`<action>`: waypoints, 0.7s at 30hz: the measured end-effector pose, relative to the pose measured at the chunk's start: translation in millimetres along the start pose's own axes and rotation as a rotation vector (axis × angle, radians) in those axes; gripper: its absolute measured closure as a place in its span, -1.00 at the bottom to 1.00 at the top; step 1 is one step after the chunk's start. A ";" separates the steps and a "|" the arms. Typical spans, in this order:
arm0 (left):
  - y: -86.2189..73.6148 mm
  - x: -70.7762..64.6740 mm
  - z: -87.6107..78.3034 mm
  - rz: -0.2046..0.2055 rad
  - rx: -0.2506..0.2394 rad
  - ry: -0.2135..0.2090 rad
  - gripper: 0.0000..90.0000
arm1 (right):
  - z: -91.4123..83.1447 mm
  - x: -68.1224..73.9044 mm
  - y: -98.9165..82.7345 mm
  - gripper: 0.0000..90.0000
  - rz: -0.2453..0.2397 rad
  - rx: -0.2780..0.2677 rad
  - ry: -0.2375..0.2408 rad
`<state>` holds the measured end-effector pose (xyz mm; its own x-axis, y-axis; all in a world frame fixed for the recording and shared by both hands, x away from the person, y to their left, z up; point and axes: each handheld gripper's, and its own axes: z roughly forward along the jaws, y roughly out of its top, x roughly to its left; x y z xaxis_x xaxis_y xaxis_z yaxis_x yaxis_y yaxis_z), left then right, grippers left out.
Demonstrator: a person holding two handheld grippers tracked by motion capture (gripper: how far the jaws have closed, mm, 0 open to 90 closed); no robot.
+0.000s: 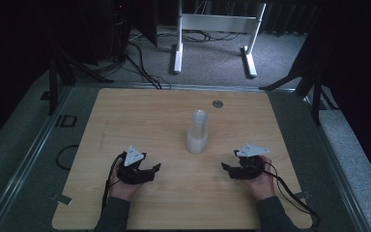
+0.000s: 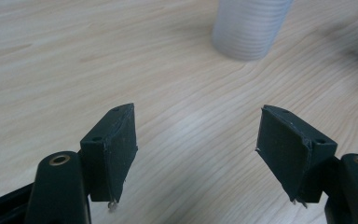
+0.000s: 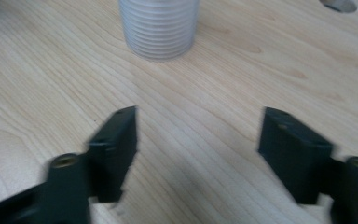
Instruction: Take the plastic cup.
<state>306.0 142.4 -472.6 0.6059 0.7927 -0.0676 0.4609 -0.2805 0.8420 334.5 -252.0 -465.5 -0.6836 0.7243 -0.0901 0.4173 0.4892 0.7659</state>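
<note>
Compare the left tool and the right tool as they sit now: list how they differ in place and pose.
The left tool sits left of the stack of cups with its tips aimed rightward; the right tool sits right of it, tips aimed leftward. The left tool's grey plate looks steeper than the right tool's plate. Shared: both stand open with nothing between the jaws, low over the table, clear of the cups.

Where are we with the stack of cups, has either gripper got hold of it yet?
Nothing looks done yet: the stack of clear cups stands upright and whole mid-table. In hand: the left gripper and right gripper sit either side of it, nearer the person, jaws open and empty, both pointed toward the stack. Left to do, as far as I can judge: close in, grip the stack and work on the cups.
</note>
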 end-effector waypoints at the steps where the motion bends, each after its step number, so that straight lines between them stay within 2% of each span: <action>1: 3.3 0.5 0.2 0.003 -0.001 -0.015 -0.29 | -5.5 1.9 7.2 -0.10 -0.014 -0.003 0.009; 2: 10.4 1.0 1.4 0.008 -0.006 -0.037 -0.28 | -7.5 2.6 10.0 -0.06 -0.026 -0.011 0.009; 5: 18.0 0.5 3.2 0.017 -0.010 -0.048 -0.27 | -11.2 5.4 16.0 -0.03 -0.047 -0.025 -0.010; 6: 26.0 -0.5 5.9 0.032 -0.011 -0.056 -0.26 | -13.4 6.5 22.2 -0.03 -0.064 -0.033 -0.003; 10: 37.9 -3.0 12.3 0.058 -0.018 -0.065 -0.27 | -12.4 7.7 30.7 0.03 -0.092 -0.011 0.000; 13: 51.6 -6.1 22.3 0.082 -0.022 -0.091 -0.27 | -10.8 9.5 37.9 0.06 -0.112 -0.007 -0.002; 17: 67.2 -11.7 36.2 0.106 -0.036 -0.107 -0.27 | -9.5 13.3 49.6 -0.04 -0.134 -0.014 -0.012; 21: 78.1 -17.4 51.0 0.114 -0.040 -0.127 -0.33 | -9.2 13.7 60.7 -0.13 -0.130 -0.030 -0.003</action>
<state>364.5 79.2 -433.0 0.7314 0.6810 -0.0352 0.3594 -0.3410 0.8687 344.9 -216.9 -414.4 -0.7291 0.6570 -0.1921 0.3071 0.5647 0.7661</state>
